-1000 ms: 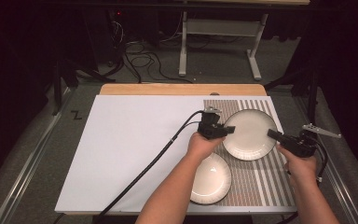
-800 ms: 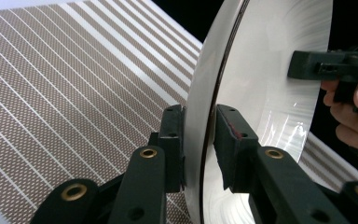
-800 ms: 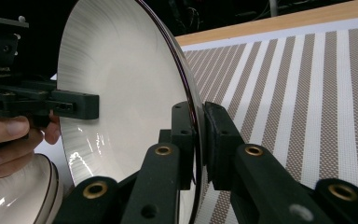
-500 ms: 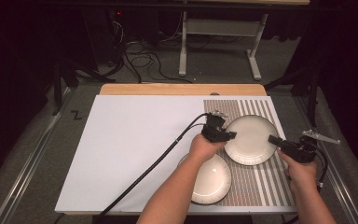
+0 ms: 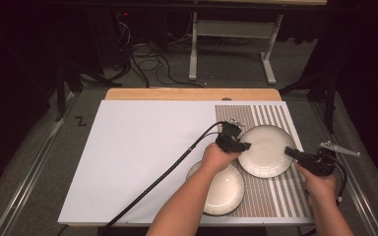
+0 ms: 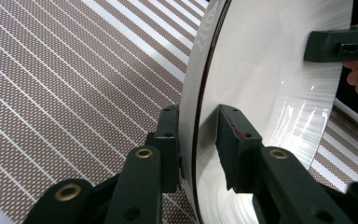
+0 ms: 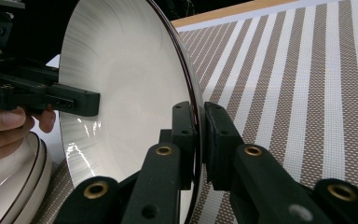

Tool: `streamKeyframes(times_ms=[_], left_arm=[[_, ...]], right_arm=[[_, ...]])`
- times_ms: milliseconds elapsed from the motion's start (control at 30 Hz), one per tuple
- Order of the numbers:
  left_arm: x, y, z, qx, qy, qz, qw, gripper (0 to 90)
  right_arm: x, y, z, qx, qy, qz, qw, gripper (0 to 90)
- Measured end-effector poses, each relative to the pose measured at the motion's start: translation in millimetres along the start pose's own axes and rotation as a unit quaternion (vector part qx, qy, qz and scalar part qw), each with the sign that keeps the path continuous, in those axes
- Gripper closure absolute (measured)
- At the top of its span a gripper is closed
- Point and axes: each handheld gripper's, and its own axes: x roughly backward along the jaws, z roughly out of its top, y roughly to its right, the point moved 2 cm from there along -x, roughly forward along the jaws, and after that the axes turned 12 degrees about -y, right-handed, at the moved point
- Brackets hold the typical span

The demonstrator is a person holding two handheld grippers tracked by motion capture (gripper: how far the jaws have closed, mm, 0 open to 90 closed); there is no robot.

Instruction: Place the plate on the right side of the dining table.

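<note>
A cream plate with a dark rim line is held between both grippers over the striped mat. My left gripper is shut on its left rim, and in the left gripper view the jaws straddle the plate edge. My right gripper is shut on the right rim, and in the right gripper view its jaws pinch the plate tightly. A second plate lies on the mat nearer the person, partly under the left forearm.
The white board covers the table's left and middle. A wooden strip runs along the far edge. Past the table, the floor holds cables and a white stand.
Both grippers and the plate between them have shifted a little toward the person and slightly to the right. The nearer plate has stayed in place.
</note>
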Motion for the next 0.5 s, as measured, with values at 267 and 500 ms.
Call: streamKeyframes(times_ms=[267, 500], left_arm=[[-3.3, 3.0, 1.2, -0.003, 0.006, 0.025, 0.9997, 61.0], [10.0, 4.9, 5.3, -0.008, 0.032, 0.04, 0.9987, 45.8]], right_arm=[[-1.1, 1.3, -2.0, 0.004, -0.01, -0.006, 0.9999, 85.9], [-1.6, -1.3, -0.4, 0.008, -0.009, -0.012, 0.9998, 85.8]])
